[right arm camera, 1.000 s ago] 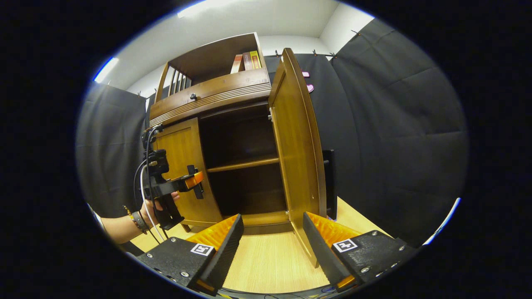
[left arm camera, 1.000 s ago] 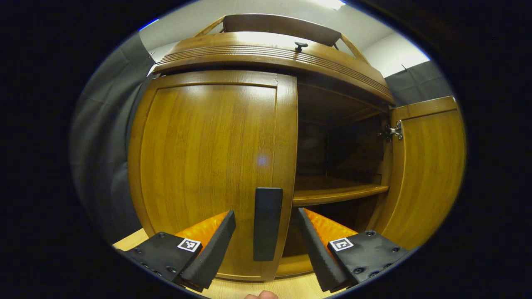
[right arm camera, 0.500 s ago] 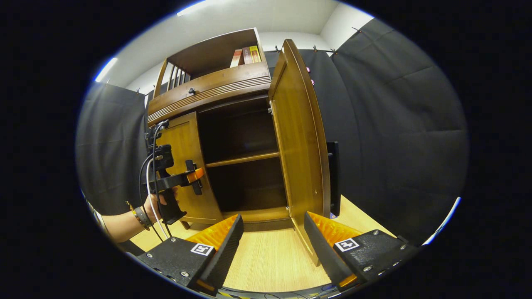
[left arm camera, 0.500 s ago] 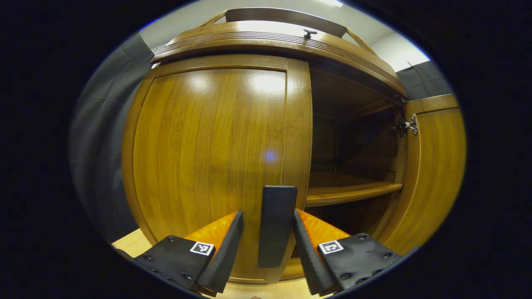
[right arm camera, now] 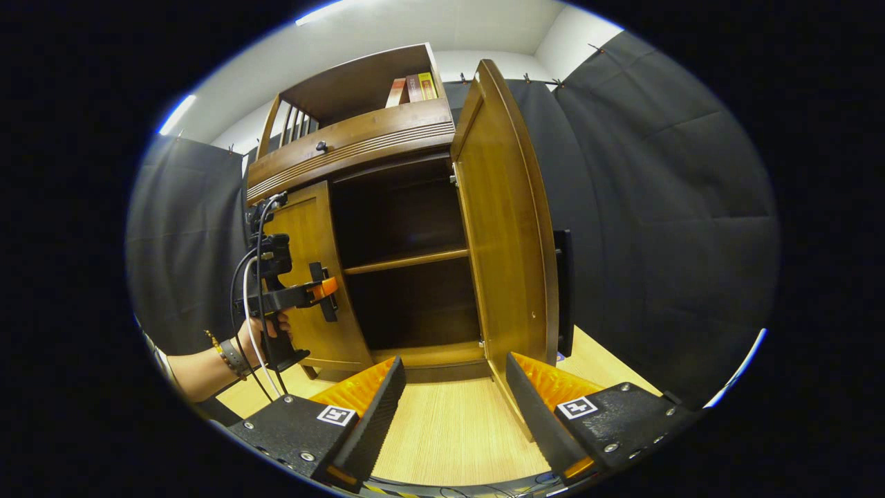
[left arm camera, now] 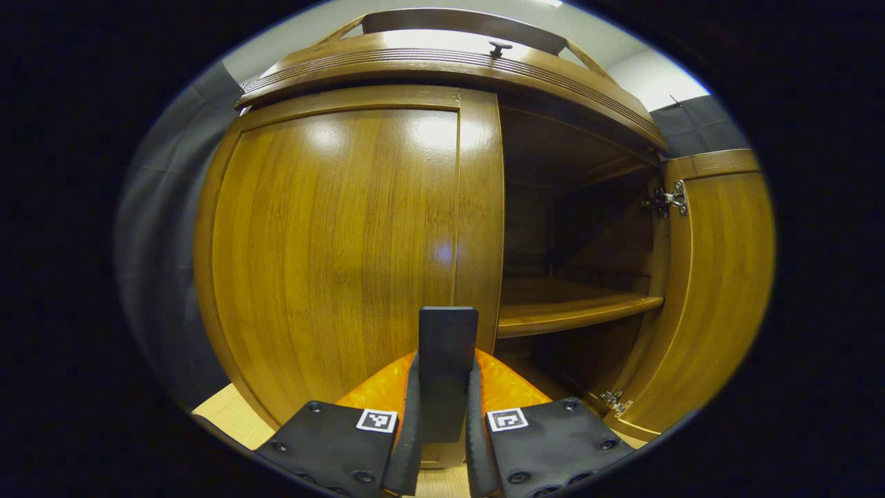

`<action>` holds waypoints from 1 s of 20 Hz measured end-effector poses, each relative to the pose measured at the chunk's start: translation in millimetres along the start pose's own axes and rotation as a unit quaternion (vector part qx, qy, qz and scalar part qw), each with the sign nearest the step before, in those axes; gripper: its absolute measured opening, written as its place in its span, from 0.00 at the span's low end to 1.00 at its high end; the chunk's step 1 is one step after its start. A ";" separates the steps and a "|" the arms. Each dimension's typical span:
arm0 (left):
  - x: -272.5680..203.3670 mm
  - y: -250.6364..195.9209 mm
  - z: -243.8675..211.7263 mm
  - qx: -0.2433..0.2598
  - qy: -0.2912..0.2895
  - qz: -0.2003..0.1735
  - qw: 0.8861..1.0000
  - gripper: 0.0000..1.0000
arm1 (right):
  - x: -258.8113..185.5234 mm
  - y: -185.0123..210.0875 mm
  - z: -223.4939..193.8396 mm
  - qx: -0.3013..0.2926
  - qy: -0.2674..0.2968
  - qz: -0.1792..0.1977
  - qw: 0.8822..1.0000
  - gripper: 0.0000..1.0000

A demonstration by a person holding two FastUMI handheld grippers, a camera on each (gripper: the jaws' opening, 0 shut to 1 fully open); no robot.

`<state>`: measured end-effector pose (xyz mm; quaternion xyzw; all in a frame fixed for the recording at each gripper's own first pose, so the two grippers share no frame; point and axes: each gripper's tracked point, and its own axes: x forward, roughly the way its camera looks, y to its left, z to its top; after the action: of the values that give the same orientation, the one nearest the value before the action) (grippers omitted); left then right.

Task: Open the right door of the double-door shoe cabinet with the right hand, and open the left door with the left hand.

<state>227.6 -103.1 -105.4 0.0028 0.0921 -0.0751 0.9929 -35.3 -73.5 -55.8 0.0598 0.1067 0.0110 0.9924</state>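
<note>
The wooden shoe cabinet's left door (left arm camera: 332, 235) is closed, with a flat black handle (left arm camera: 446, 366) near its inner edge. My left gripper (left arm camera: 442, 415) is shut on that handle, both fingers pressing its sides. The right door (left arm camera: 712, 277) stands swung open, showing a dark interior with a shelf (left arm camera: 574, 315). In the right gripper view the open right door (right arm camera: 508, 235) stands just ahead, its black handle (right arm camera: 565, 290) on the far face. My right gripper (right arm camera: 453, 408) is open and holds nothing. A hand holds the left gripper (right arm camera: 325, 297) against the left door (right arm camera: 308, 277).
The cabinet stands on a light wooden floor (right arm camera: 449, 429). A drawer with a small knob (right arm camera: 321, 146) runs across the top, and books (right arm camera: 413, 88) stand on the open shelf above. Black cloth walls (right arm camera: 657, 242) enclose the booth.
My left gripper moved in around the left door's handle and closed on it. The right gripper barely shifted; the right door stayed open.
</note>
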 end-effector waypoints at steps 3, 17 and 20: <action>-27.5 2.9 0.8 -0.003 -0.002 0.006 1.000 0.34 | -4.1 0.7 -0.4 -0.005 -0.002 -0.005 1.000 0.91; -148.4 53.2 8.0 -0.003 0.016 0.041 0.999 0.32 | 23.3 51.5 -5.6 -0.011 0.006 0.053 0.998 1.00; -174.3 76.0 11.4 0.007 0.011 0.069 0.998 0.30 | 30.5 69.0 -8.0 -0.009 0.006 0.069 0.998 1.00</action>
<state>71.7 -2.3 -62.9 0.0166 0.1017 -0.0067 0.9947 -7.8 -3.1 -61.6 0.0580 0.1085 0.0806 0.9891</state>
